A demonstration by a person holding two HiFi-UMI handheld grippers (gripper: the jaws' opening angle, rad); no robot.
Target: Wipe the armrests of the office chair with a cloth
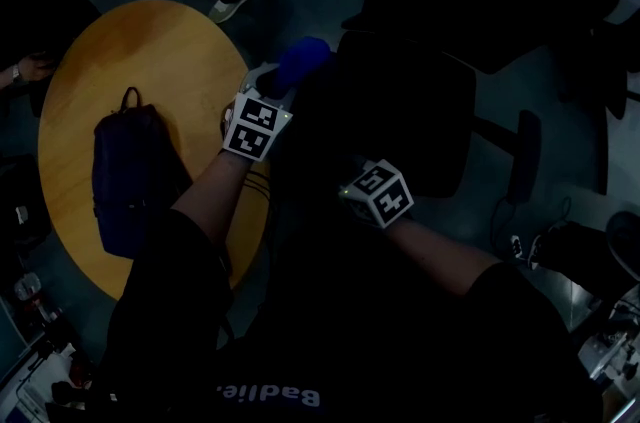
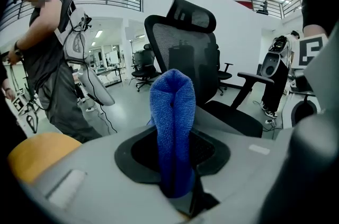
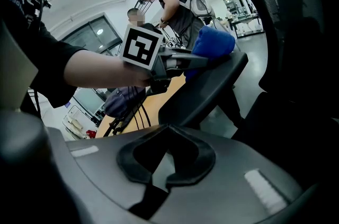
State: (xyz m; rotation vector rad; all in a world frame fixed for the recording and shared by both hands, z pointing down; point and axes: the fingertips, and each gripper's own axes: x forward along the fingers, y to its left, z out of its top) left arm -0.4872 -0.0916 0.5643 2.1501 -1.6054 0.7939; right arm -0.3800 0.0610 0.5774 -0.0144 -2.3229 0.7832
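Note:
A blue cloth (image 2: 172, 122) stands folded between the jaws of my left gripper (image 2: 175, 178), which is shut on it. In the right gripper view the cloth (image 3: 212, 43) presses on the far end of the black chair's near armrest (image 3: 204, 93), with the left gripper (image 3: 177, 61) behind it. The head view is dark: the cloth (image 1: 300, 61) sits at the seat's left edge, past the left marker cube (image 1: 255, 126). My right gripper (image 3: 159, 164) is shut on nothing, low beside that armrest. The chair's other armrest (image 2: 255, 79) is untouched.
A round yellow table (image 1: 150, 61) with a dark backpack (image 1: 130, 176) stands close on the left. The chair's mesh back (image 2: 177, 43) rises ahead. People stand by the table (image 2: 50, 48), and more chairs and equipment fill the room behind.

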